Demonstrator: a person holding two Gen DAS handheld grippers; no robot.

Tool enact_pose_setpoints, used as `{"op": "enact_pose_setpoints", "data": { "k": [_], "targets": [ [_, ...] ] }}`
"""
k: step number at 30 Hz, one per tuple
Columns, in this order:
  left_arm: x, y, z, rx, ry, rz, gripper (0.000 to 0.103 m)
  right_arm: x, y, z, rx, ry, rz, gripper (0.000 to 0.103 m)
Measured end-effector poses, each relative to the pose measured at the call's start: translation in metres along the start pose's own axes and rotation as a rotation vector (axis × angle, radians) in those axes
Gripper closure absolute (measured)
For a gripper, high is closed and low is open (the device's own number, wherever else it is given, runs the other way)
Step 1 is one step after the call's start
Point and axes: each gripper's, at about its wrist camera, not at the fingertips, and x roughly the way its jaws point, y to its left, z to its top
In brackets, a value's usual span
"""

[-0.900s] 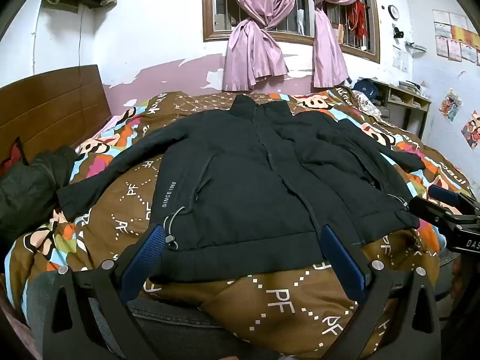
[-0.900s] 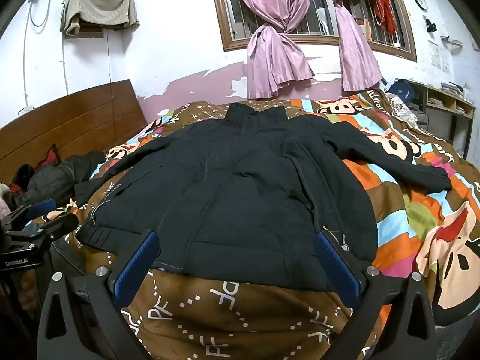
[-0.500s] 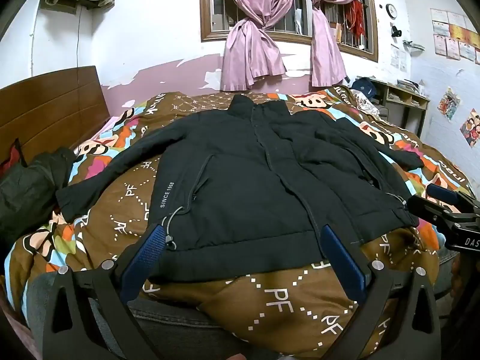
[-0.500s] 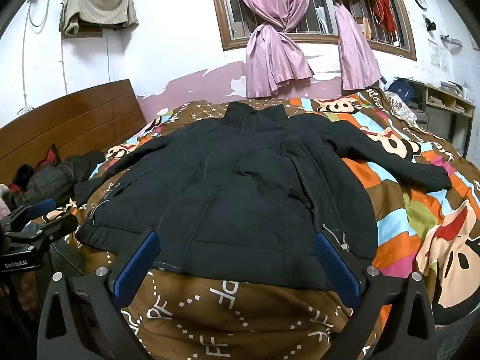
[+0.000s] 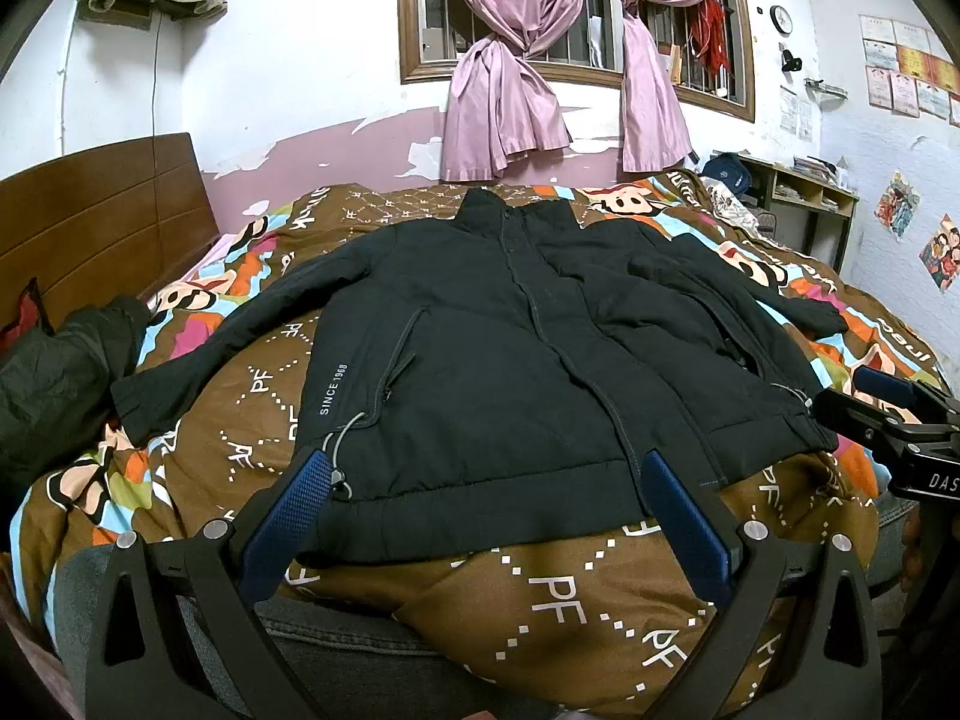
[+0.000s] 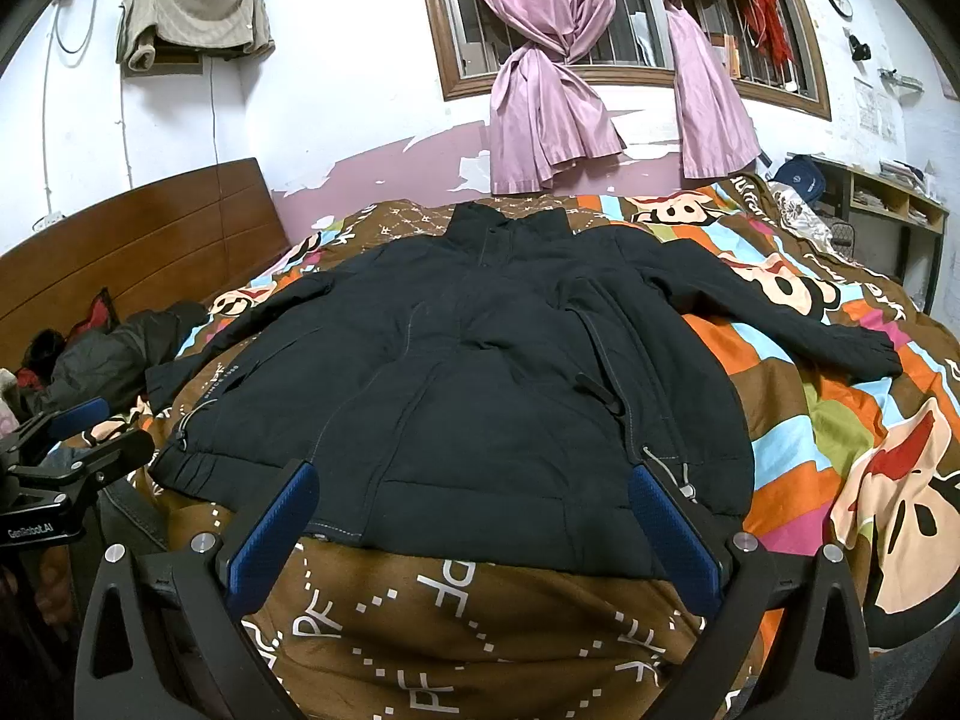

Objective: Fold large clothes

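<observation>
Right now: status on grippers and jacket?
Left gripper open, right gripper open, both empty at the hem. Black jacket flat on bedspread, sleeves spread, unfolded. Dark clothes pile beyond left cuff.

L gripper (image 5: 486,516) & R gripper (image 6: 471,525): jaws wide apart, holding nothing.

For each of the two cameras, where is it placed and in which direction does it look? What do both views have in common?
Left wrist: sits on the left tool at the near edge of the bed, looking across the black jacket toward the window; its own open blue fingers show, and the right tool at right.
Right wrist: sits on the right tool, same direction, placed more to the right; its open fingers show, and the left tool at left.
Shared: the jacket spread flat, the patterned quilt, pink curtains, wooden headboard.
</observation>
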Motion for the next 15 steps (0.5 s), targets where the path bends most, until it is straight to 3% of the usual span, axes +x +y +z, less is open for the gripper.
{"op": "enact_pose_setpoints", "data": {
  "k": [15],
  "targets": [
    [0.0000, -0.0002, 0.0000, 0.003, -0.001, 0.001, 0.002, 0.0002, -0.0014, -0.0010, 0.000, 0.001, 0.000, 0.000]
  ]
}}
